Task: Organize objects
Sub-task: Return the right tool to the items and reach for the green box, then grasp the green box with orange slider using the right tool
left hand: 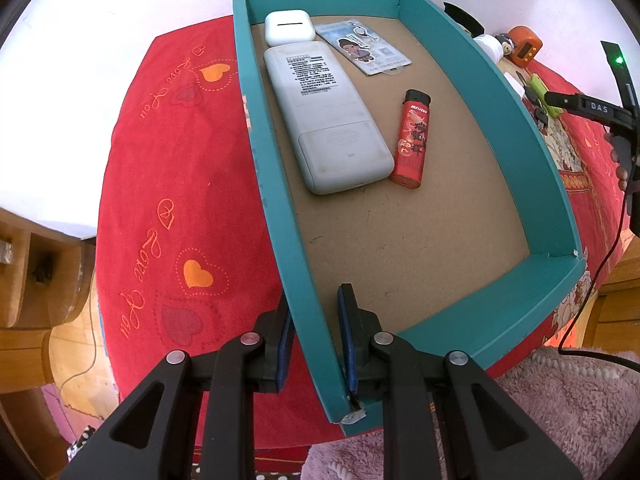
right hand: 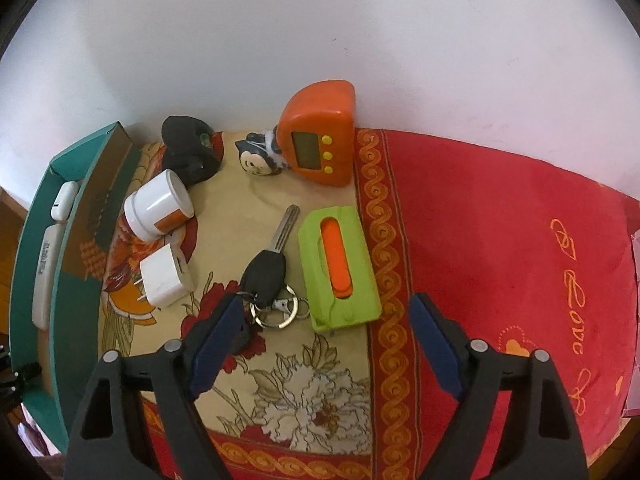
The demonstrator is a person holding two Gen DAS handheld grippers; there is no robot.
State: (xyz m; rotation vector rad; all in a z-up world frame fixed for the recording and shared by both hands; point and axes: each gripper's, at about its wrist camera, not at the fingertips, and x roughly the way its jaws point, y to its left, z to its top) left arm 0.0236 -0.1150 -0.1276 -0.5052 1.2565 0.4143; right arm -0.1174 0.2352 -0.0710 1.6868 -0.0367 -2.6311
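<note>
1. Our left tool (left hand: 316, 332) is clamped on the near-left wall of the teal tray (left hand: 556, 276), one pad inside and one outside. Our right tool (right hand: 326, 344) stands wide apart, holding nothing.
2. The tray sits on the red cloth (left hand: 168, 184) and holds a remote (left hand: 328, 120), a lighter (left hand: 412, 144), an earbud case (left hand: 286, 26) and a card (left hand: 362, 46).
3. Nearest the right tool, between its pads, lies the green box (right hand: 340, 268), beside the car key (right hand: 266, 272).
4. We judge it light, rigid and slightly slick; best gripped across its short sides.
5. Its long axis runs away from us, toward the wall, tilted slightly left.
</note>
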